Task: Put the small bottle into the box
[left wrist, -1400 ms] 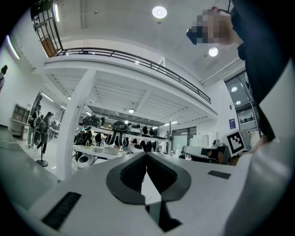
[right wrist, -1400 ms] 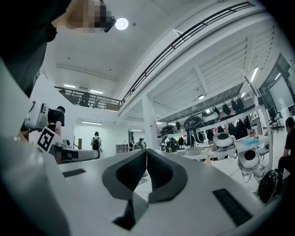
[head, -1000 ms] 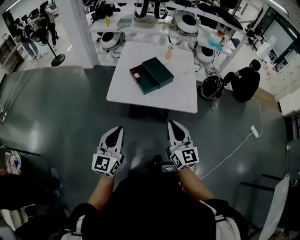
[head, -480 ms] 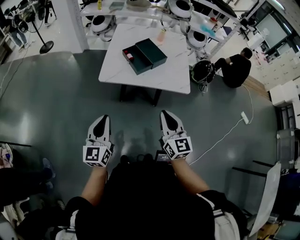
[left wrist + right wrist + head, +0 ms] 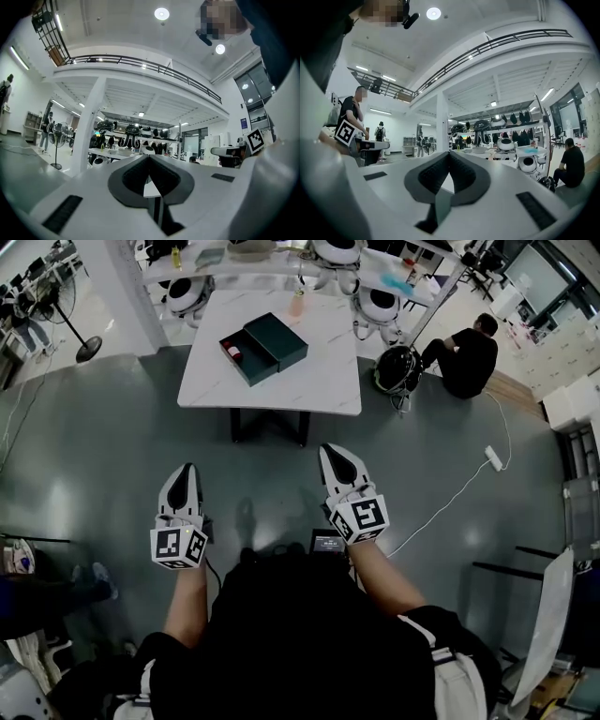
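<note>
A dark green box (image 5: 246,358) lies open on the white table (image 5: 319,381) far ahead, its lid (image 5: 277,339) resting against its right side. Inside the box lies a small red bottle (image 5: 235,352). A pale pink bottle (image 5: 297,304) stands at the table's far edge. My left gripper (image 5: 186,472) and right gripper (image 5: 335,454) hang over the grey floor well short of the table, both pointing toward it. Each is shut with nothing between its jaws, as both gripper views show.
Shelving with round white devices (image 5: 337,251) stands behind the table. A person in black (image 5: 466,354) sits on the floor at the right beside a black helmet-like object (image 5: 398,368). A white cable and power strip (image 5: 494,458) lie on the floor. A fan (image 5: 80,338) stands at the left.
The table has drifted left and further up in the head view. Both grippers have shifted, the left one lower and leftward in the picture; both stay shut and empty.
</note>
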The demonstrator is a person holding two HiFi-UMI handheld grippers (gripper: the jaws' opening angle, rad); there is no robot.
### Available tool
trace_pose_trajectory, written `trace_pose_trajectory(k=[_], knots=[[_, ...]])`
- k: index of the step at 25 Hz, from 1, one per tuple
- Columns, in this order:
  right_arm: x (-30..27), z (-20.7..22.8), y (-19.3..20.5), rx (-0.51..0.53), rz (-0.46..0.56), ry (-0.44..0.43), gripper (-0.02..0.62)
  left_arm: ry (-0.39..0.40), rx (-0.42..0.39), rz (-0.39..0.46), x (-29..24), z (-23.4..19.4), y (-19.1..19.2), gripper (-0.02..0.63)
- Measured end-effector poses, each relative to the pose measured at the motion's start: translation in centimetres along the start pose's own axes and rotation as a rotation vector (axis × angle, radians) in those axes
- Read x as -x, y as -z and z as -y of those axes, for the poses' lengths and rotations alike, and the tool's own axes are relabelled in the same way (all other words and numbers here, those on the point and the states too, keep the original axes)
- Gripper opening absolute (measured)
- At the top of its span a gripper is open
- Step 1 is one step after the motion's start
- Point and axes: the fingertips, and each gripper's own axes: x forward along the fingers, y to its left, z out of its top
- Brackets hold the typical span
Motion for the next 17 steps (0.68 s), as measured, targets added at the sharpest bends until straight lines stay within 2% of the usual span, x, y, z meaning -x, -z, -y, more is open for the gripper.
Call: trace_pose_trajectory(k=[4, 7, 17], knots=[[1.1, 1.6, 0.2, -0.004, 0.001, -0.004, 0.032, 0.040, -0.035, -0.020, -0.6, 3.1, 0.7, 0.017], [1.5, 2.8, 0.1, -0.011, 0.010, -0.005, 0.032, 0.042, -0.048, -0.018, -1.2, 4.4, 0.6, 0.017], [2.0, 5.9, 1.9, -0.048, 0.009, -0.041, 0.032, 0.017, -0.020, -0.039, -2.5, 7.1, 2.9, 0.017]])
